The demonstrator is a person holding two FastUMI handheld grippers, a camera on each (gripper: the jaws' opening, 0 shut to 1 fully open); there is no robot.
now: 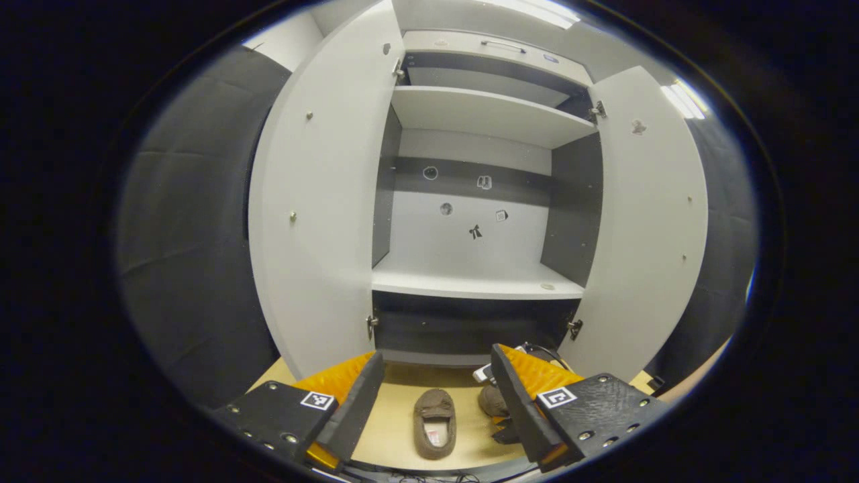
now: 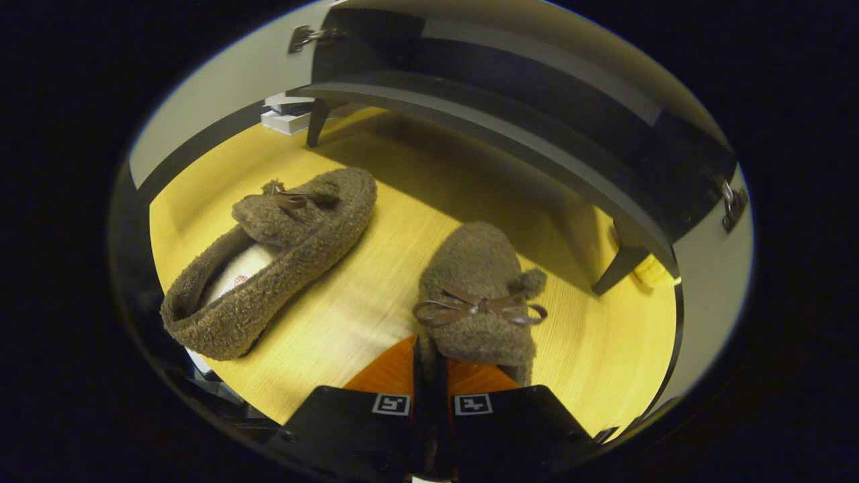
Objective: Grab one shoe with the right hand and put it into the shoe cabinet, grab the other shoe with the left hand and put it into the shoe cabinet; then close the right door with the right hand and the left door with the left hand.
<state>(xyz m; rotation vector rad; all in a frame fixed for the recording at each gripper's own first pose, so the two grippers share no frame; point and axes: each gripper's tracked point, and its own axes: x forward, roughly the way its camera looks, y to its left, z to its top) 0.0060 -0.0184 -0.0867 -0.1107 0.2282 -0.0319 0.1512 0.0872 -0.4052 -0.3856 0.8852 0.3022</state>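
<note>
Fuzzy brown slipper (image 2: 480,295) sat pinched at its heel by the right gripper (image 2: 429,376), calling for a lift toward the shoe cabinet (image 1: 470,285), while the left gripper (image 1: 433,392) hung wide open and empty.

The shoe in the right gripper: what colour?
Fuzzy brown shoe, brown bow; clearest in the right gripper view.

Two shoes (image 1: 435,422) (image 1: 493,400) lie side by side on the floor (image 1: 396,429) before the open cabinet (image 1: 476,282).
</note>
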